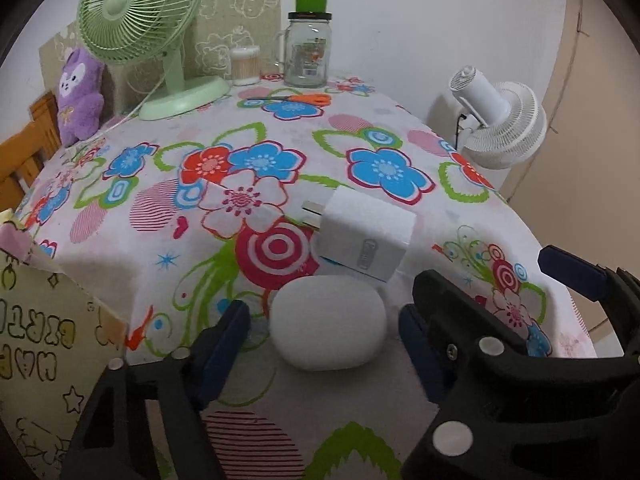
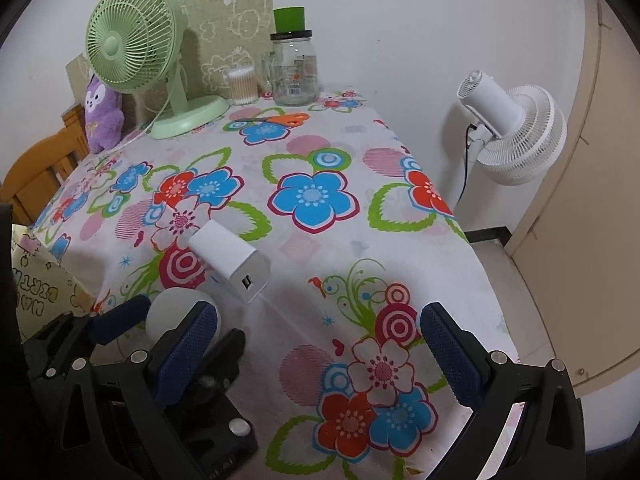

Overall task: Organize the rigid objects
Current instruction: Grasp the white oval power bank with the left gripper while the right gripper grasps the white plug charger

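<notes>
White walls stand behind our table (image 1: 180,152), which wears a cloth full of big blue, red and pink flowers. We pick the white charger (image 1: 366,236) as our landmark; it lies on the cloth with its metal prongs pointing away from us and to the left.

Just in front of the charger, touching it or almost touching it, sits the white rounded case (image 1: 329,322). Our left tongs (image 1: 324,328) are open, with one blue pad on each side of the case. The pads look close to the case, but we cannot tell if they touch it.

Our right tongs (image 2: 320,344) are open too, and hold nothing. They hang over the cloth to the right of the charger (image 2: 232,266), nearer to us.

Far behind the charger, at the back edge, stands a glass jar (image 1: 306,50) with a green lid. Orange scissors (image 1: 296,99) lie in front of the jar. A green fan (image 1: 140,12) stands far behind the charger on the left, with a purple plush toy (image 1: 79,96) beside it. A white fan (image 1: 500,120) stands off the table to the right.
</notes>
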The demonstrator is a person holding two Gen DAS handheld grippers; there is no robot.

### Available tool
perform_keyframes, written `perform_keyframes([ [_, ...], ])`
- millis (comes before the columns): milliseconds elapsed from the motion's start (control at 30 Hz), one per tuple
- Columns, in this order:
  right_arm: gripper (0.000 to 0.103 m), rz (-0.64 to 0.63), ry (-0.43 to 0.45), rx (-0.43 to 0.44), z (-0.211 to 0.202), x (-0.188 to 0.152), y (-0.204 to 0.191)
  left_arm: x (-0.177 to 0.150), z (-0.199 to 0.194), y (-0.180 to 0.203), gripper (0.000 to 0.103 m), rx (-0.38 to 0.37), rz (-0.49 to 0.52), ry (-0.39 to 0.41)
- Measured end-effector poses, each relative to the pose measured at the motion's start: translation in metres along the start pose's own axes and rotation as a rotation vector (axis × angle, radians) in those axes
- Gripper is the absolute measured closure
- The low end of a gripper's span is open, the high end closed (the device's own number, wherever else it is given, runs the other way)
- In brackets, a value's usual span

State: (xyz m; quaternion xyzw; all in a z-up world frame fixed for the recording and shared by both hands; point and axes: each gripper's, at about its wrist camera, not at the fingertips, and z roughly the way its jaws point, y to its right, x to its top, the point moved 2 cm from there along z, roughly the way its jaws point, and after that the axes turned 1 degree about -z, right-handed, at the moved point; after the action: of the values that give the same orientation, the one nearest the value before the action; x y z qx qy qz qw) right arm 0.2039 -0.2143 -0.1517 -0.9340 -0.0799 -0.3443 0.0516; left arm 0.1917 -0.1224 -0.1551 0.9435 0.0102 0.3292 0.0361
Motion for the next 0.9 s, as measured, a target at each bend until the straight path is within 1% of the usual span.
perform_keyframes([
  [33,0.000,-0.005,0.002,0.005,0.001,0.000,-0.001,0.000,0.000,-0.001,0.030,0.004,0.006,-0.001],
  [167,0.000,-0.035,0.009,0.009,0.005,0.003,-0.010,0.000,-0.003,-0.005,0.046,0.012,0.021,0.005],
  [233,0.000,-0.037,0.008,0.016,0.007,0.004,-0.013,0.000,-0.003,-0.006,0.046,0.002,0.027,-0.004],
  [300,0.000,-0.043,0.007,0.019,0.011,0.006,-0.017,0.002,-0.002,-0.008,0.046,0.007,0.029,-0.007],
  [433,0.000,-0.055,0.009,0.031,0.018,0.012,-0.026,0.005,-0.001,-0.019,0.046,0.053,0.003,0.003],
  [533,0.000,-0.062,0.008,0.043,0.023,0.017,-0.031,0.009,0.002,-0.026,0.046,0.065,-0.010,0.004],
  [700,0.000,-0.069,0.001,0.064,0.032,0.023,-0.038,0.014,0.005,-0.031,0.046,0.059,-0.014,0.002],
  [767,0.005,-0.079,-0.002,0.067,0.035,0.026,-0.041,0.015,0.006,-0.031,0.046,0.055,-0.012,0.003],
  [833,0.020,-0.087,-0.021,0.080,0.040,0.027,-0.044,0.015,0.006,-0.031,0.046,0.051,-0.008,0.005],
  [867,0.024,-0.085,-0.038,0.090,0.043,0.028,-0.045,0.015,0.006,-0.031,0.046,0.051,-0.007,0.005],
  [900,0.037,-0.078,-0.053,0.102,0.046,0.027,-0.045,0.015,0.006,-0.031,0.046,0.052,-0.004,0.006],
])
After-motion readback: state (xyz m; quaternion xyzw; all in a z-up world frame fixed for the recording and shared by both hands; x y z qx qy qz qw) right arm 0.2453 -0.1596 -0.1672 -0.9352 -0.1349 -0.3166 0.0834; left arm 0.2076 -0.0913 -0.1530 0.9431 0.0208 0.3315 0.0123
